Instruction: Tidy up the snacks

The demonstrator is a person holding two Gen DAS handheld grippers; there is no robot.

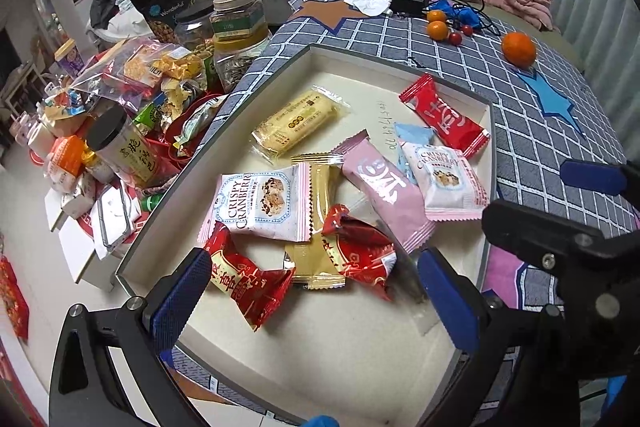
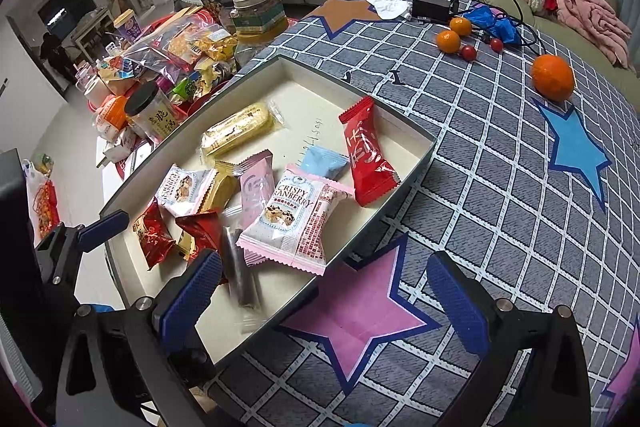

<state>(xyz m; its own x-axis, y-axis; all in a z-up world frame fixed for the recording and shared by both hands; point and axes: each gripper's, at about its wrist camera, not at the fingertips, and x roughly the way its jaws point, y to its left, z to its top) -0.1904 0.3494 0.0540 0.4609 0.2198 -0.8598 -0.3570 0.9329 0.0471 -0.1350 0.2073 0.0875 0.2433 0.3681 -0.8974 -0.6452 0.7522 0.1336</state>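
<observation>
A shallow grey box (image 1: 160,205) with a cream floor lies on the checked tablecloth and holds several wrapped snacks. Among them are two Crispy Cranberry packs (image 1: 260,205) (image 2: 296,215), a yellow bar (image 1: 296,123), a red packet (image 1: 444,115), a pink packet (image 1: 384,187) and red crinkly candies (image 1: 248,283). A dark stick in clear wrap (image 2: 240,275) lies blurred at the box's near end. My left gripper (image 1: 316,303) hangs open over the near end of the box, holding nothing. My right gripper (image 2: 326,303) is open and empty above the box's right wall (image 2: 380,223) and a pink star.
An orange (image 2: 552,77), two small tangerines (image 2: 448,41) and cherry tomatoes lie on the cloth beyond the box, near a black charger (image 2: 432,5) with cables. Left of the table, jars (image 1: 236,27) and snack bags (image 1: 136,67) crowd a lower surface. A sofa stands behind.
</observation>
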